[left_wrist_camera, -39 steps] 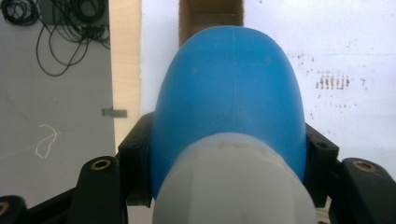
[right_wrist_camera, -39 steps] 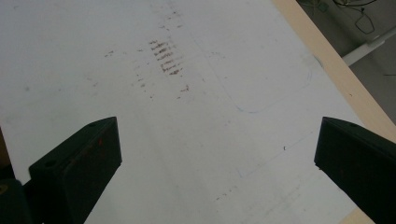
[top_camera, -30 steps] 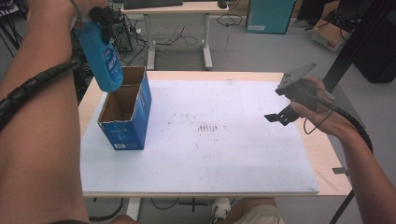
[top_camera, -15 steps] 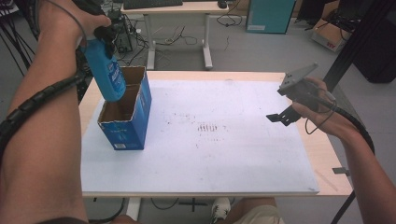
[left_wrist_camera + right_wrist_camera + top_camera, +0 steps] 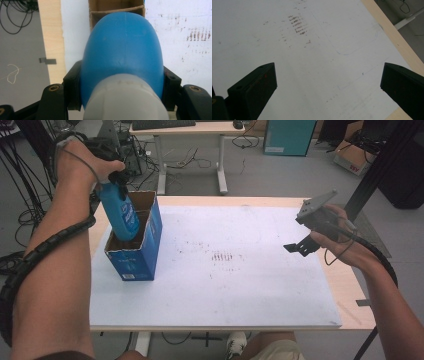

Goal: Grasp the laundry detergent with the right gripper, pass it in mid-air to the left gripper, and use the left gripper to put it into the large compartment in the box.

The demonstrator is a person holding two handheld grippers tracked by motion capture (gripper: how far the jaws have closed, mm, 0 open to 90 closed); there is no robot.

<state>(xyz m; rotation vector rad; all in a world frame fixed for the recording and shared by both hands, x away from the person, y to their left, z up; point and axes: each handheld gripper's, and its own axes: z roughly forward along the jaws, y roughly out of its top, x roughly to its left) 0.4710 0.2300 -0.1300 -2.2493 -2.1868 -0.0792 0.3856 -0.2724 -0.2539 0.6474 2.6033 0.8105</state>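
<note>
So nearest the camera in the high view you've got both forearms coming in from the bottom, each with a ribbed black cable trailing along it. The desk (image 5: 350, 290) is light wood with a big white sheet (image 5: 240, 290) covering most of it, and the sheet has some brownish smudge marks (image 5: 222, 256) around the middle.

The right tool (image 5: 296, 246) hangs over the right side of the sheet, not touching anything. In the right gripper view its jaws are spread wide apart with nothing between them, just the stained sheet below.

Further back on the left, the left tool (image 5: 119, 180) is clamped on the neck end of a blue bottle (image 5: 120, 215), which tilts a bit with its bottom end down inside an open-topped blue cardboard box (image 5: 134, 262). The box sits at the left edge of the sheet.

Past the desk there's another desk (image 5: 190, 127) and cables on the floor (image 5: 280, 170).
</note>
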